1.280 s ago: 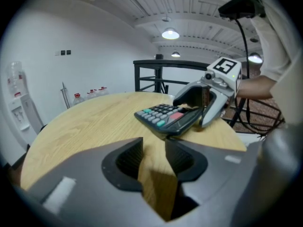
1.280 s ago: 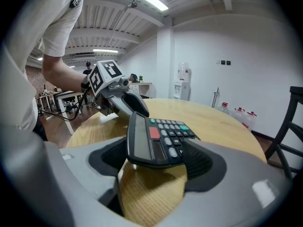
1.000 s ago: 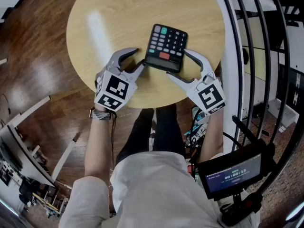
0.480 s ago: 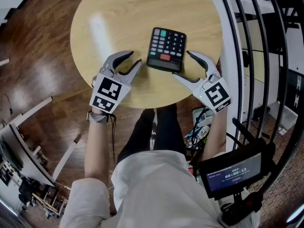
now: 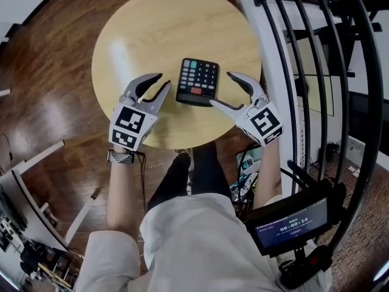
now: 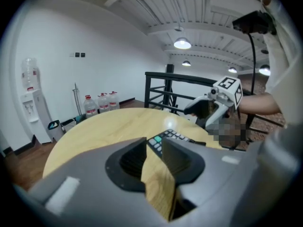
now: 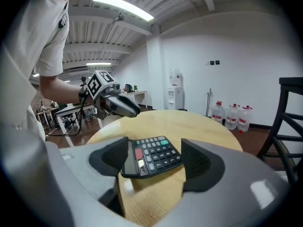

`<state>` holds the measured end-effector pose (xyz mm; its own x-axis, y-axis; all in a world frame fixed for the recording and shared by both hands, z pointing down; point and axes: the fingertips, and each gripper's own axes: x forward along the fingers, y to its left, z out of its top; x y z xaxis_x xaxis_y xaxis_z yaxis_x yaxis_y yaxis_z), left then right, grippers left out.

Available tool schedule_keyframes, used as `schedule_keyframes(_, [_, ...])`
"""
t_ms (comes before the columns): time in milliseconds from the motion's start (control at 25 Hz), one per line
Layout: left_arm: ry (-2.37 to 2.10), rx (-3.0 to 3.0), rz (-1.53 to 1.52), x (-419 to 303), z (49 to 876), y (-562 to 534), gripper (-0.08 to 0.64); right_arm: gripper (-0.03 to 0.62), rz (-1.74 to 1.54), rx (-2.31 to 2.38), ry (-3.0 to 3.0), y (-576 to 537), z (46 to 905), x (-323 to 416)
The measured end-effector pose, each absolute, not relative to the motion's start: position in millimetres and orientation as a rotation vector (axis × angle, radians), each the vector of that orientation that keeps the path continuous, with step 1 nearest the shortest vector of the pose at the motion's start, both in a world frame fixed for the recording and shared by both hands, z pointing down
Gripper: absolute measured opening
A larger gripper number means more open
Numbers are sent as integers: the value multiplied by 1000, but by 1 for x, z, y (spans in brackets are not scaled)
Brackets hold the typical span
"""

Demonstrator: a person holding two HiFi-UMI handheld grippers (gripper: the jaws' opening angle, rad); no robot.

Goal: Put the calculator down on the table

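grippers have pulled off the calculator, now flat on the table; left gripper, nine o'clock, closing empty, right gripper, three o'clock, spread empty. withdraw straight, no nudging.

The round surface is pale wood, smooth with a faint satin sheen. The calculator is matt black plastic. At nine o'clock, the floor is dark, glossy wood.
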<state>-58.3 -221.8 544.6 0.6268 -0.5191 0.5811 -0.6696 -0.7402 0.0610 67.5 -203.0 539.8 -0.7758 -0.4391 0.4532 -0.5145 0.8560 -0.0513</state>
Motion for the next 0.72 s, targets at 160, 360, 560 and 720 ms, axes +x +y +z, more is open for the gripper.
schedule_keyframes(160, [-1017,2589,745,-58,525,-233,101,314,194,793,-2606,-217,515,72])
schedule_keyframes(360, [-1092,2584,686,-57,503,-245,72,285,123,833,-2611,-232,492,73])
schedule_keyframes(560, [-1210,2569,565,-60,476,-251,31,262,70,874,-2649,-241,462,65])
schedule_keyframes(720, [-1270,2575,501,-61,456,-250,6,245,58,886,-2692,-241,443,62])
